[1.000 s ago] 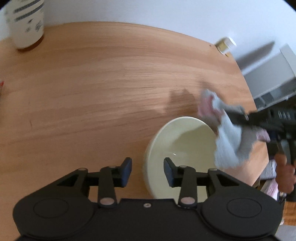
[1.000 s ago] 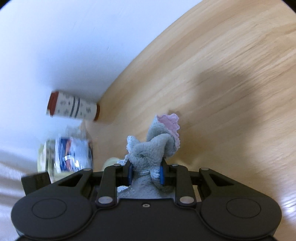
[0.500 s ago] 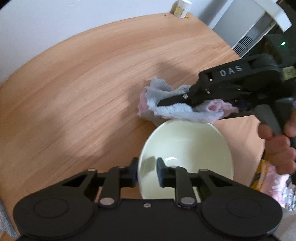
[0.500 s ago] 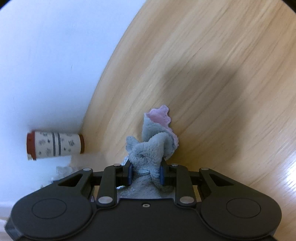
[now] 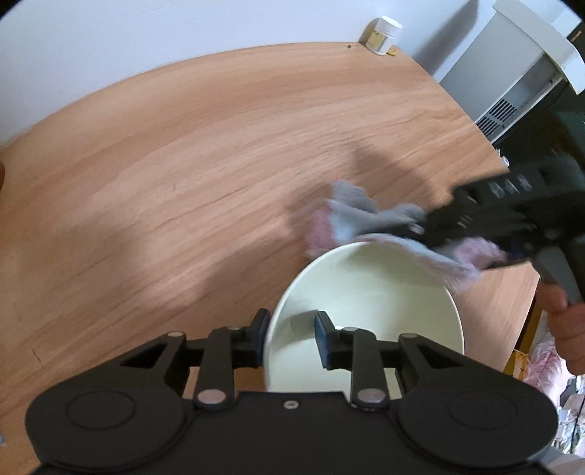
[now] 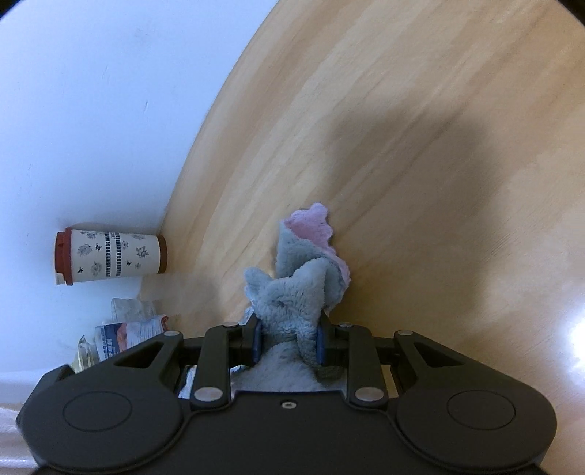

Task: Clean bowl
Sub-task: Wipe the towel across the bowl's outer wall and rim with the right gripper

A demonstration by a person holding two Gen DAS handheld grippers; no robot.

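A pale cream bowl (image 5: 369, 310) sits low in the left wrist view on the wooden table (image 5: 182, 182). My left gripper (image 5: 291, 329) is shut on the bowl's near-left rim, with one finger outside and one inside. A grey and pink cloth (image 5: 365, 215) hangs over the bowl's far rim, blurred by motion. My right gripper (image 5: 427, 226) comes in from the right and is shut on that cloth. In the right wrist view the cloth (image 6: 296, 285) bulges out between the right gripper's (image 6: 289, 339) fingers above bare table; the bowl does not show there.
A small white jar (image 5: 384, 34) stands at the table's far corner by the wall. A white appliance (image 5: 519, 73) stands beyond the right edge. A patterned cup with a red lid (image 6: 109, 261) and some packets (image 6: 128, 332) are by the wall. A hand (image 5: 570, 336) holds the right gripper.
My left gripper went from open beside the bowl to shut on its rim. The right gripper swung the cloth from the bowl's right side to its far rim.
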